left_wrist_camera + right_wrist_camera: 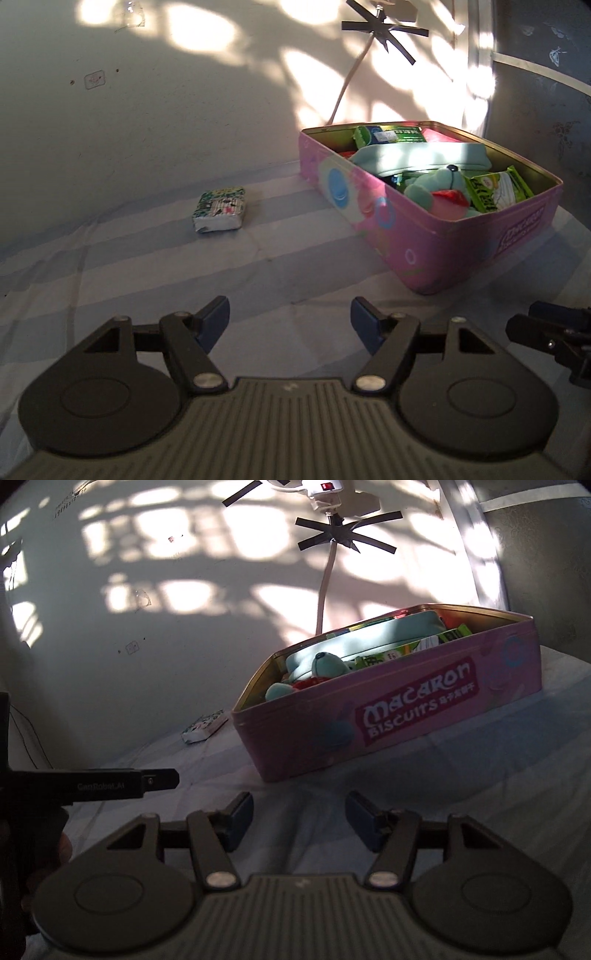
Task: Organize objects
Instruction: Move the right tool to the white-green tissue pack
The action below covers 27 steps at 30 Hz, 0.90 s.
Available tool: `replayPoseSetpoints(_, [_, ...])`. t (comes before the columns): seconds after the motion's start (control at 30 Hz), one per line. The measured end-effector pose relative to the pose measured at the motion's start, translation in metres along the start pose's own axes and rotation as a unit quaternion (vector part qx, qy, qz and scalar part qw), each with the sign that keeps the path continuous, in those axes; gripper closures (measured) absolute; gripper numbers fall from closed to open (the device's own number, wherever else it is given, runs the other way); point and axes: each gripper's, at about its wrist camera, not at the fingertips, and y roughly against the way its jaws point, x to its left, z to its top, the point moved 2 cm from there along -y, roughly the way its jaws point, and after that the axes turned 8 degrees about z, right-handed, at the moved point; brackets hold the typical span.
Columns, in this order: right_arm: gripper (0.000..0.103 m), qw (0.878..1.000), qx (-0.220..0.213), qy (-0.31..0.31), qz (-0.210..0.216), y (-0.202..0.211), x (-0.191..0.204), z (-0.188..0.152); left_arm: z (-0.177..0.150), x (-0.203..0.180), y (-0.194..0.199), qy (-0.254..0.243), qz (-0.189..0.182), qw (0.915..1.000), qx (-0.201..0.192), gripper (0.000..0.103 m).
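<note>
2 grippers hover low over a blue-and-white striped cloth, and we see both empty: the left gripper (289, 320) has its fingers spread wide, and the right gripper (299, 818) likewise holds its fingers apart with nothing between them. Ahead stands an open pink biscuit tin (436, 236), marked "Macaron Biscuits", filled with a teal plush toy (439, 184), green snack packets (495, 192) and a pale blue pouch (417, 155). 1 small patterned packet (220, 209) lies alone on the cloth, left of the tin and well apart from it, near the sun-dappled wall (166, 110). A white cable (325, 590) taped with black strips runs down the wall behind the tin.
</note>
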Motion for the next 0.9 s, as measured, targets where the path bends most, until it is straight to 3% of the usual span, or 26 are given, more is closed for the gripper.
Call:
replayPoseSetpoints(0.47, [0.044, 0.995, 0.073, 0.061, 0.026, -0.046, 0.061, -0.011, -0.020, 0.082, -0.029, 0.041, 0.065, 0.9969, 0.016, 0.029])
replayPoseSetpoints(0.73, [0.043, 0.984, 0.113, 0.124, 0.057, -0.085, 0.110, -0.014, -0.022, 0.122, -0.050, 0.066, 0.082, 0.9940, 0.028, 0.029])
replayPoseSetpoints(0.9, [0.040, 0.979, 0.124, 0.152, 0.061, -0.117, 0.132, -0.010, -0.025, 0.138, -0.055, 0.096, 0.067, 0.9927, 0.027, 0.027])
